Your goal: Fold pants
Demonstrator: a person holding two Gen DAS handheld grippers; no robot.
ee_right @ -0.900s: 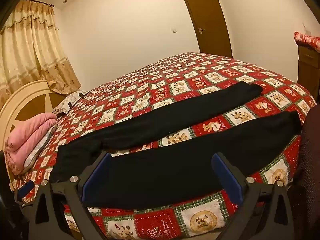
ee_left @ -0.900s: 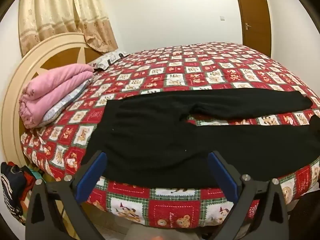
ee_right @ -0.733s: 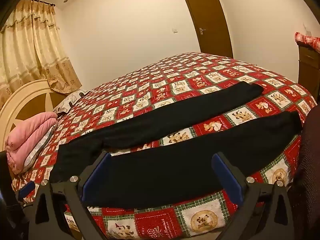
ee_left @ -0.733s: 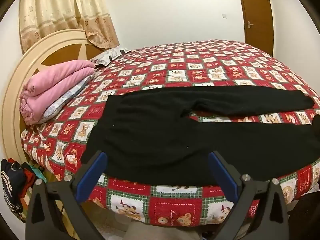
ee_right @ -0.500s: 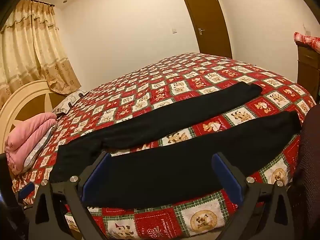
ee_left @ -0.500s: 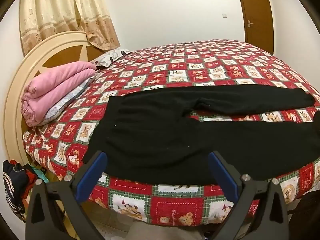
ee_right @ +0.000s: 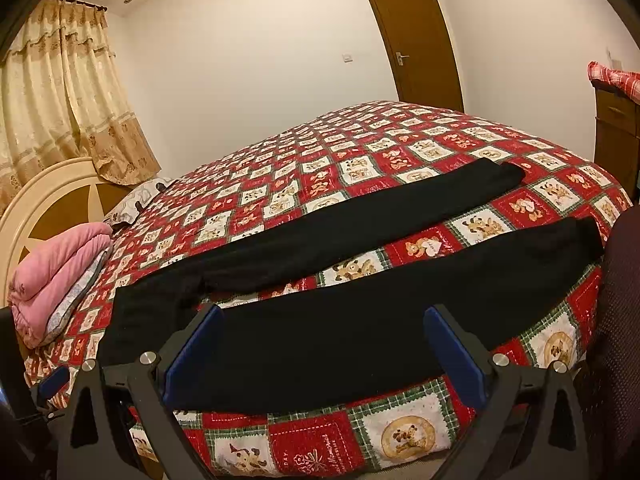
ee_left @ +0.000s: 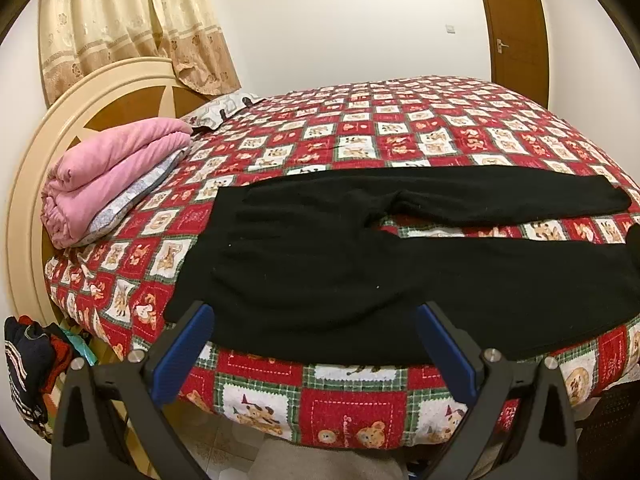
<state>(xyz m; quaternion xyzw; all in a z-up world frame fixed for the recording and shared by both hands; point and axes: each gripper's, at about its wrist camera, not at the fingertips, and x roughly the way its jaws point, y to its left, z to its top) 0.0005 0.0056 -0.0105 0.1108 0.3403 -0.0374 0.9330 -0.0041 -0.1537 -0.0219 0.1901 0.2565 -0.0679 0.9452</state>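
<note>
Black pants (ee_left: 320, 256) lie flat along the near side of the bed (ee_left: 400, 136), waistband to the left and both legs spread apart toward the right. The near leg (ee_right: 360, 328) runs along the bed's front edge; the far leg (ee_right: 360, 224) angles away behind it. My left gripper (ee_left: 316, 316) hovers open in front of the waist and hip part, off the bed edge, nothing between its blue pads. My right gripper (ee_right: 324, 316) stands open before the near leg's middle, likewise holding nothing. A bit of the left gripper (ee_right: 52, 380) shows at the lower left of the right wrist view.
A folded pink blanket (ee_left: 112, 172) on a grey pillow sits by the round cream headboard (ee_left: 80, 96). Clothes (ee_left: 28, 364) hang beside the bed at lower left. A brown door (ee_right: 412, 36) is at the back, a wooden dresser (ee_right: 616, 128) at the right.
The left wrist view has shifted slightly, with the bed sitting a little lower and nearer. The right view is nearly unchanged. Both grippers stay open.
</note>
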